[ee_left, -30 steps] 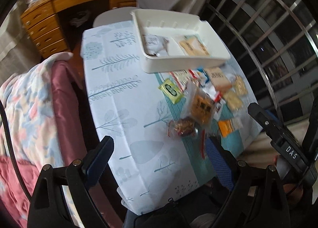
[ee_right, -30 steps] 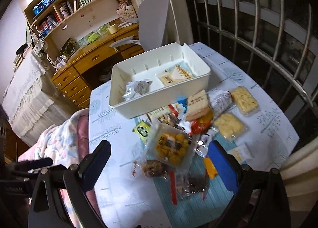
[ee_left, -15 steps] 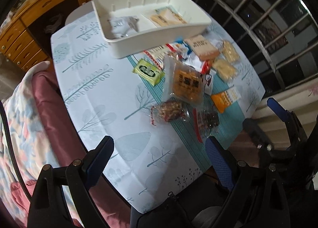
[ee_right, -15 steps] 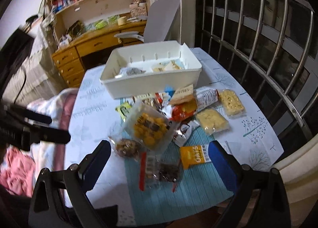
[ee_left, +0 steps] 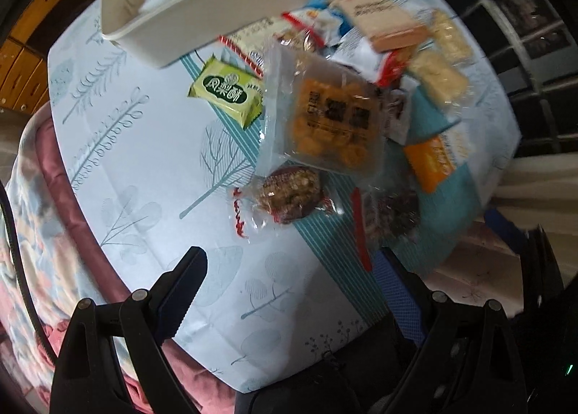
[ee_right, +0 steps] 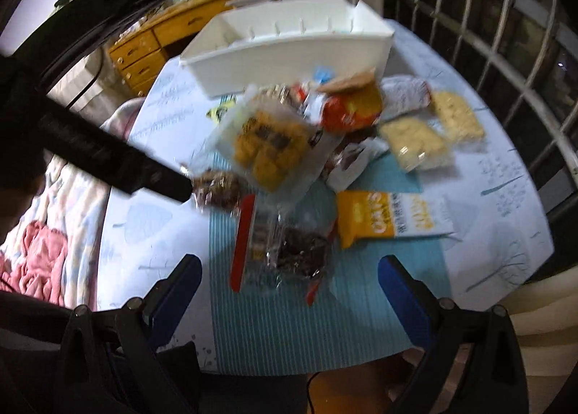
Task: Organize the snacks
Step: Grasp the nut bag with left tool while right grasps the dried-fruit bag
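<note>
A pile of wrapped snacks lies on the table in front of a white bin [ee_left: 224, 13] [ee_right: 289, 52] that holds a few packets. In the pile are a clear bag of orange puffs [ee_left: 332, 117] [ee_right: 271, 146], a round brown nut cake [ee_left: 289, 193] [ee_right: 216, 190], a green pastry packet [ee_left: 227, 92], a dark snack bag with a red strip [ee_right: 289, 251] [ee_left: 393, 215] and a yellow oats packet [ee_right: 383, 219] [ee_left: 430, 161]. My left gripper [ee_left: 292, 280] is open and empty above the table's near edge. My right gripper [ee_right: 289, 284] is open and empty just before the dark bag.
Pale cracker packs [ee_right: 415, 143] lie at the right of the pile. A metal window grille [ee_right: 505, 34] runs along the right. A wooden desk with drawers [ee_right: 144, 52] stands behind. A bed with a floral blanket [ee_left: 29, 197] is at the left. The left tool's black body [ee_right: 108, 157] crosses the right view.
Both grippers have moved closer to the table and the snack pile, which now looks larger. The left tool has come into the right view at the left. Both stay open.
</note>
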